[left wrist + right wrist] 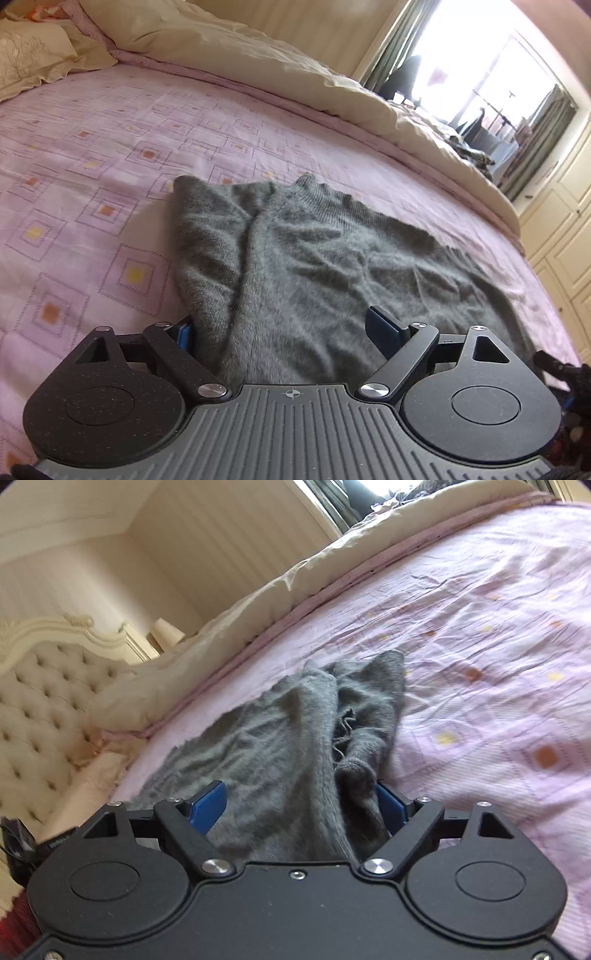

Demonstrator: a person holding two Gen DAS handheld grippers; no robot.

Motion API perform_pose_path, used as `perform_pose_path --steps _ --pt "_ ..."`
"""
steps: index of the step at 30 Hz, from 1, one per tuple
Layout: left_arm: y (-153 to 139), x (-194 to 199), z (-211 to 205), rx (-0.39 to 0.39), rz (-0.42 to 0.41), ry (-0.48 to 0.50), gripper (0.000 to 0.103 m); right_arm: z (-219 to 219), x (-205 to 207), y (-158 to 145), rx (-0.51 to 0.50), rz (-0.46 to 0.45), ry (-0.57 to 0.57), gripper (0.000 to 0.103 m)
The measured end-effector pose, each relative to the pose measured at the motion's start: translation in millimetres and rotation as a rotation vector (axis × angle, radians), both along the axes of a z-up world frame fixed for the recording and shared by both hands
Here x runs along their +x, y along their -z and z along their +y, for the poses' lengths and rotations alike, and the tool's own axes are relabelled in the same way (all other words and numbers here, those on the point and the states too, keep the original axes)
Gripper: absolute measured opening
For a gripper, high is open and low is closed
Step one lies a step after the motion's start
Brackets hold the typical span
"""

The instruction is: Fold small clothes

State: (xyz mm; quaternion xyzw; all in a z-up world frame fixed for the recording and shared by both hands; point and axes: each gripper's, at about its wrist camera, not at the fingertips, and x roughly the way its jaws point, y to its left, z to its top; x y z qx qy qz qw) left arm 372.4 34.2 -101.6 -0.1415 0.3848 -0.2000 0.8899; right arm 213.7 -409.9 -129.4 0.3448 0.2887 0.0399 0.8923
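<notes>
Both tools, left tool (284, 332) and right tool (301, 805), sit spread wide over the rumpled grey knit sweater (314, 258) on the bed (92, 166), gripping nothing, so closing now could pinch one loose layer and drag the folds askew.

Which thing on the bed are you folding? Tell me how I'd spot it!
Find the big bed with the pink sheet patterned in little squares. Lying rumpled on it is the grey sweater: fuzzy, dark and knitted, unlike the smooth cream duvet behind.

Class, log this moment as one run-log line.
left gripper: open, over grey sweater | right gripper: open, astride bunched sweater edge | bed
</notes>
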Motion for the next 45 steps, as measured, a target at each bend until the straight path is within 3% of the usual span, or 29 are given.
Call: perform_pose_path --steps 1,2,3,8,12,16,18,21,23,25,26,30,34,38,42,45 --pt "1 1 1 -0.017 0.009 -0.003 0.026 -1 4 2 0.020 0.012 0.004 0.066" --pt "3 4 1 -0.016 0.035 -0.023 0.017 -1 8 3 0.025 0.042 0.012 0.041" --pt "4 6 4 -0.034 0.057 -0.038 0.017 0 10 4 0.014 0.071 0.021 0.028" --pt "-9 -9 11 -0.045 0.052 -0.020 0.016 3 0 -14 -0.013 0.060 0.000 0.025" --pt "-20 -32 21 -0.089 0.089 -0.012 0.016 -2 -22 -32 -0.028 0.067 -0.017 0.015" --pt "-29 -58 26 -0.080 0.090 0.031 0.016 -9 -54 -46 -0.039 0.067 -0.023 0.010" --pt "-26 -66 28 -0.051 0.100 0.043 0.018 -12 -69 -49 -0.040 0.065 -0.017 0.012" --pt "-19 -71 29 0.082 0.072 0.000 0.023 -10 -80 -49 -0.095 0.080 -0.017 0.020" --pt "-17 -75 33 0.129 0.050 -0.027 0.026 -13 -83 -46 -0.101 0.082 -0.004 0.025" --pt "-22 -82 38 0.139 0.034 -0.072 0.029 -18 -84 -43 -0.080 0.082 0.011 0.055" --pt "-26 -84 39 0.146 0.017 -0.091 0.029 -19 -84 -41 -0.079 0.075 0.018 0.076" --pt "-54 -98 26 0.230 -0.111 -0.103 0.030 -19 -77 -32 -0.083 0.069 0.000 0.078" --pt "-74 -100 -10 0.238 -0.190 -0.023 0.039 -17 -66 -21 -0.074 0.064 -0.013 0.078" --pt "-70 -90 -53 0.198 -0.185 0.059 0.041 -21 -48 -16 -0.062 0.054 -0.027 0.078" --pt "-42 -81 -91 0.165 -0.147 0.129 0.041 -33 -30 -14 0.007 0.031 -0.042 0.078" --pt "-16 -76 -109 0.182 -0.088 0.164 0.042 -47 -16 -9 0.067 0.021 -0.030 0.078"
